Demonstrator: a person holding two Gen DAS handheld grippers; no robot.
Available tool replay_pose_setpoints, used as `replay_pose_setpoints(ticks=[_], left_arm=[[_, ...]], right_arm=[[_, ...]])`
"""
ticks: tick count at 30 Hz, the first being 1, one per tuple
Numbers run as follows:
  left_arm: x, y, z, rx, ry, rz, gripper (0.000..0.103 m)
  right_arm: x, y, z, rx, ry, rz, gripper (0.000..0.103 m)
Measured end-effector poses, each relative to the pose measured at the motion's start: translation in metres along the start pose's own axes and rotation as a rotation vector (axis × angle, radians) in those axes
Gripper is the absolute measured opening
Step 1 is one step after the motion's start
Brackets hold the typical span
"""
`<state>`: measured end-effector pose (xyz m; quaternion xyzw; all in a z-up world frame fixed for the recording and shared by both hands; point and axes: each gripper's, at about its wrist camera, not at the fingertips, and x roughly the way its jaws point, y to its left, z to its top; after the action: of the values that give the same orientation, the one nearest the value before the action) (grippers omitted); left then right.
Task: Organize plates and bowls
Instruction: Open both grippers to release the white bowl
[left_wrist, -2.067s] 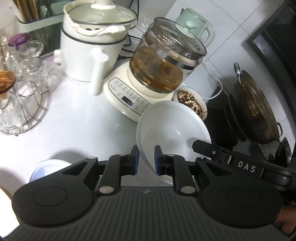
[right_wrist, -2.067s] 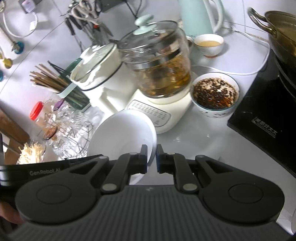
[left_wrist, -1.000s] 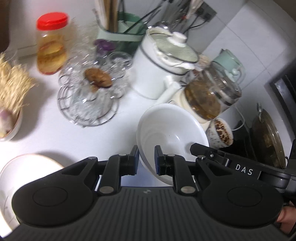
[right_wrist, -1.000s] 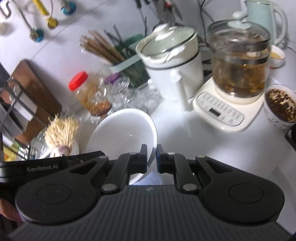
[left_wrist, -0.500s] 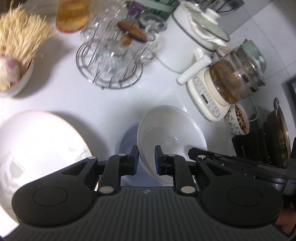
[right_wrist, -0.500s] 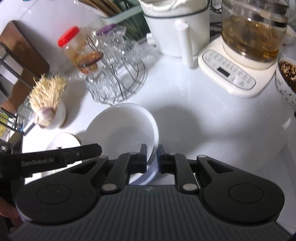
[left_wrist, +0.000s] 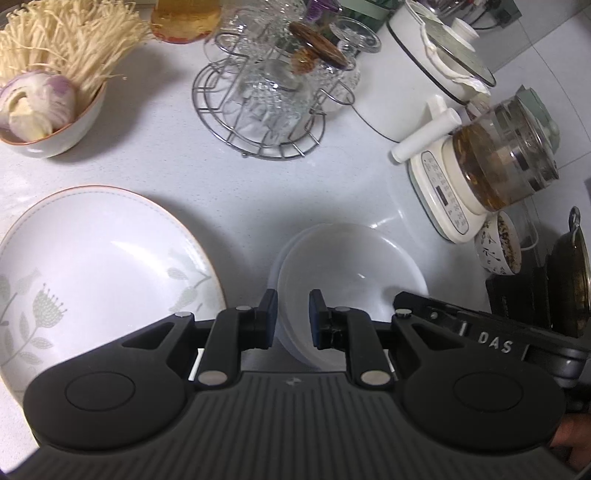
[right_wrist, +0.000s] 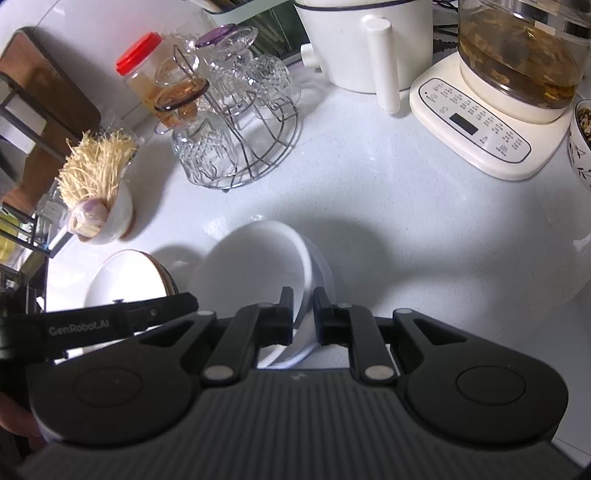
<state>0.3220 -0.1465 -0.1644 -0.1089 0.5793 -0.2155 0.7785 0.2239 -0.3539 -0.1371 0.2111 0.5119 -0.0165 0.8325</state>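
A white bowl (left_wrist: 351, 269) (right_wrist: 255, 266) sits nested in a second, bluish-white bowl (left_wrist: 272, 269) (right_wrist: 325, 275) on the white counter. My left gripper (left_wrist: 292, 314) is at the bowl's near-left rim. Its jaws are opening, with the rim still between the pads and the left pad against its outer side. My right gripper (right_wrist: 303, 314) is shut on the opposite rim, and its black body shows at the right in the left wrist view. A large white plate (left_wrist: 92, 266) (right_wrist: 122, 280) with a leaf pattern lies just left of the bowls.
A bowl of enoki mushrooms and onion (left_wrist: 55, 122) stands at the far left. Behind are a wire rack of glasses (left_wrist: 266, 103), a white pot (left_wrist: 424, 74) and a glass kettle on its base (left_wrist: 498, 162). At the right stand a small bowl of grains (left_wrist: 498, 247) and a pan (left_wrist: 569, 273).
Both grippers have come down with the white bowl, which now rests in the bluish-white bowl. The plate has come fully into view beside it. The left jaws stand slightly wider.
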Motion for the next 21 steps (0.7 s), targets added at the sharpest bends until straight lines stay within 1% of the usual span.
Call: replay_pose_setpoints(ticks=[1, 2, 3, 4, 5, 6, 7, 10, 16, 18, 21], left_arm=[[-0.001, 0.001, 0.000, -0.002, -0.004, 0.005, 0.029], [-0.002, 0.002, 0.000, -0.004, -0.008, 0.011, 0.032], [-0.002, 0.003, 0.000, -0.007, -0.013, 0.015, 0.038], [-0.003, 0.004, -0.001, -0.009, -0.018, 0.017, 0.044], [-0.003, 0.004, -0.001, -0.011, -0.018, 0.021, 0.047], [-0.004, 0.004, -0.001, -0.013, -0.020, 0.026, 0.052], [-0.005, 0.005, -0.001, -0.012, -0.026, 0.029, 0.054], [-0.007, 0.005, -0.001, -0.013, -0.037, 0.035, 0.056], [-0.005, 0.009, -0.001, -0.030, -0.055, 0.042, 0.057], [-0.003, 0.008, -0.001, -0.033, -0.050, 0.049, 0.057], [-0.003, 0.004, -0.002, -0.028, -0.076, 0.049, 0.057]], right_arm=[[0.000, -0.001, 0.000, 0.007, -0.001, 0.002, 0.015], [-0.001, -0.001, 0.001, 0.014, -0.001, 0.002, 0.020], [-0.001, -0.003, 0.001, 0.021, -0.001, -0.003, 0.032], [-0.001, -0.005, 0.001, 0.032, -0.005, 0.002, 0.040], [-0.001, -0.008, 0.000, 0.046, -0.014, 0.012, 0.051], [-0.001, -0.010, -0.001, 0.057, -0.024, 0.013, 0.053], [0.000, -0.011, -0.001, 0.067, -0.030, 0.010, 0.052], [0.007, -0.019, -0.001, 0.109, -0.026, 0.016, 0.052], [0.026, -0.032, 0.002, 0.172, 0.002, 0.061, 0.052], [0.035, -0.033, 0.001, 0.176, 0.026, 0.064, 0.052], [0.041, -0.036, -0.003, 0.190, 0.028, 0.064, 0.049]])
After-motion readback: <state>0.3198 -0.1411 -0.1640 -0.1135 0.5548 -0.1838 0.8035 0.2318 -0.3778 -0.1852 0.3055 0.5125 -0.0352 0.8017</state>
